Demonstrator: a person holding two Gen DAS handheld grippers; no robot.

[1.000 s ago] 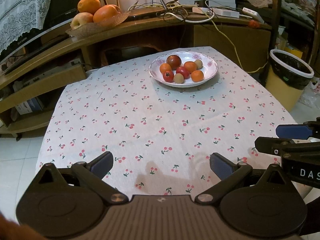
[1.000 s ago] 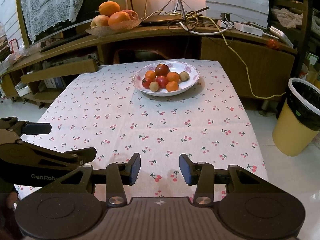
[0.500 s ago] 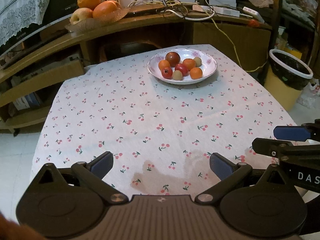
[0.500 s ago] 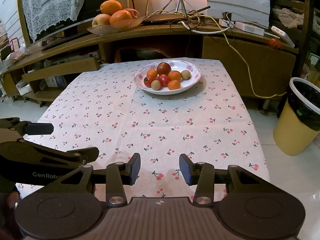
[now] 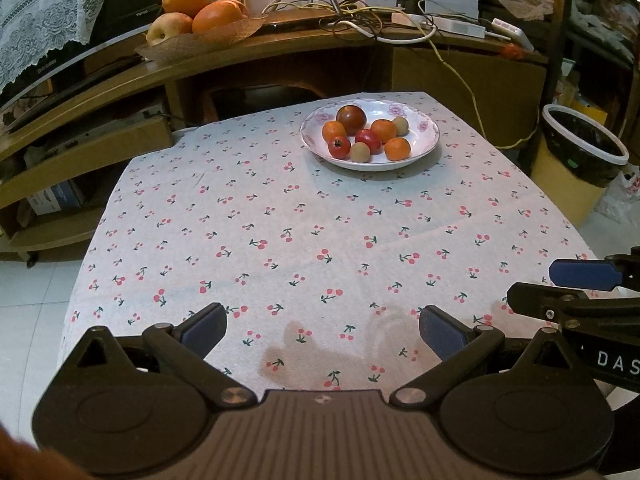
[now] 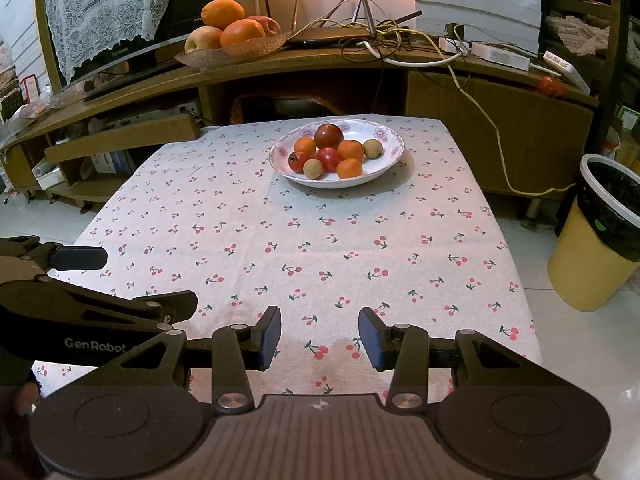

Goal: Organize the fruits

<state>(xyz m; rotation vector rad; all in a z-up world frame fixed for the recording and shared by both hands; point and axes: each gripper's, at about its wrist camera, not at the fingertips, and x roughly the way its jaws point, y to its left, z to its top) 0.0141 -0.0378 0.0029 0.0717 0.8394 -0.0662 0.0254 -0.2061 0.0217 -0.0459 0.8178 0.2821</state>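
Observation:
A white flowered plate (image 5: 428, 136) (image 6: 394, 148) stands at the far end of the table, holding several small fruits: orange ones, red ones, a dark red one (image 5: 351, 119) (image 6: 329, 135) and tan ones. My left gripper (image 5: 322, 330) is open and empty over the table's near edge. My right gripper (image 6: 320, 338) is open and empty, also at the near edge, to the right of the left one. Both are far from the plate.
The table wears a cherry-print cloth (image 5: 300, 232). A wooden shelf behind it holds a basket of oranges and apples (image 5: 196, 28) (image 6: 232, 40), cables and boxes. A yellow bin (image 6: 596, 236) (image 5: 576, 160) stands on the floor at the right.
Both grippers have drawn back a little from the plate and tilted slightly; both stay open and empty. The fruits have not moved.

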